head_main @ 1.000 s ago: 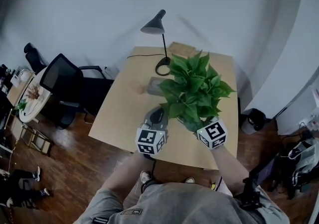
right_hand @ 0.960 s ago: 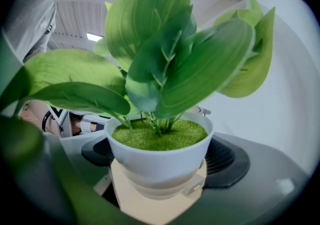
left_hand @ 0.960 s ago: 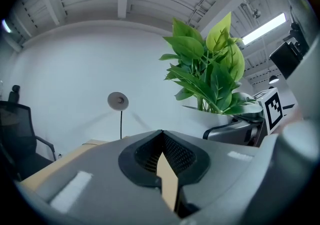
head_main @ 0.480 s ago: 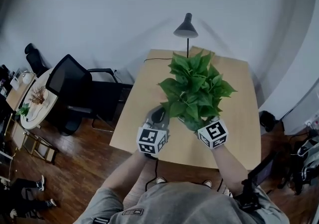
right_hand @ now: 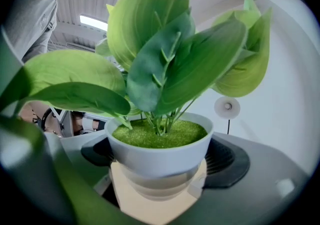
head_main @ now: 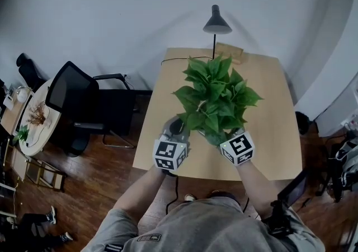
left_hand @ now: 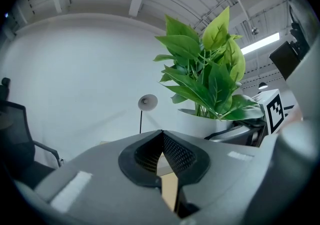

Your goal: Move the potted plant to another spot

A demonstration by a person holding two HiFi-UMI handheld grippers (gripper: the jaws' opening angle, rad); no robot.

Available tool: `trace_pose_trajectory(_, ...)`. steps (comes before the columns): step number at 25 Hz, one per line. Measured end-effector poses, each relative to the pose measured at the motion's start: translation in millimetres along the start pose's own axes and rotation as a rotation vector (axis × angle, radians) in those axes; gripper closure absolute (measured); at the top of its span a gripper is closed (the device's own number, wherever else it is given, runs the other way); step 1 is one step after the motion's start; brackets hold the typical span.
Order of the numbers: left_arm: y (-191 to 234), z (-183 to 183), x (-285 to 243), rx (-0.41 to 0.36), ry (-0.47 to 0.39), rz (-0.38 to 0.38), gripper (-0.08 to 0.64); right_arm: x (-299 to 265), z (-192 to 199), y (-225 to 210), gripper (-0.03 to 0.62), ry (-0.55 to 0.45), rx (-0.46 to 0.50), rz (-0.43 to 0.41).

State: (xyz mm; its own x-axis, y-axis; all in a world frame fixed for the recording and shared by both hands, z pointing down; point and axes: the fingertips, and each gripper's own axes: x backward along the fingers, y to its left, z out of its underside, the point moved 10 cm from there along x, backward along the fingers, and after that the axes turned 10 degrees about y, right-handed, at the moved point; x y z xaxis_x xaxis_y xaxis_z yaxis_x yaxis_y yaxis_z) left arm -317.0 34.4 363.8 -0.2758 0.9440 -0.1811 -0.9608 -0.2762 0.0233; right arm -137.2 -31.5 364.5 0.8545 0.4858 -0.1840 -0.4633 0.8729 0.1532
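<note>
The potted plant (head_main: pixel 213 99), broad green leaves in a white pot (right_hand: pixel 159 153), hangs over the wooden table (head_main: pixel 268 105). My right gripper (right_hand: pixel 160 166) is shut on the pot, one jaw against each side of it; in the head view its marker cube (head_main: pixel 237 147) sits just below the leaves. My left gripper (left_hand: pixel 161 136) is shut with nothing between its jaws and stays left of the pot (left_hand: pixel 212 125). Its cube (head_main: pixel 169 154) is beside the right one.
A black desk lamp (head_main: pixel 217 21) stands at the table's far edge, with a brown flat item (head_main: pixel 230 52) beside it. A black office chair (head_main: pixel 75 97) stands left of the table, and a small round table (head_main: pixel 33 119) further left. Below is wooden floor.
Both grippers and the plant have shifted leftward over the table; the lamp and table now sit further right in the head view. The grip on the pot has not changed.
</note>
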Motion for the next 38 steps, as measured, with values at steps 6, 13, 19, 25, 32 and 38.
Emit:
trace_pose_trajectory(6,-3.7,4.0,-3.2,0.013,0.026,0.006,0.566,-2.8,8.5,-1.8,0.060,0.027,-0.008,-0.020)
trace_pose_trajectory(13,-3.9,14.3,-11.6,0.035,0.078,0.007,0.566,-8.1,24.4,-1.8,0.060,0.067,-0.033,-0.052)
trace_pose_trajectory(19,-23.1,54.6,-5.1,0.058,0.148,0.029,0.566,4.2,66.9,19.3,0.060,0.111,-0.061,-0.079)
trace_pose_trajectory(25,-23.7,87.5,-20.0,0.117,0.257,0.052,0.566,-3.1,104.4,23.8,0.060,0.172,-0.128,-0.116)
trace_pose_trajectory(32,-31.8,140.0,-21.2,0.171,0.359,0.064,0.566,1.6,159.0,43.5,0.060,0.241,-0.184,-0.130)
trace_pose_trajectory(38,-27.6,168.4,-26.1,0.233,0.408,0.066,0.568,-3.6,186.1,52.2,0.060,0.285,-0.191,-0.138)
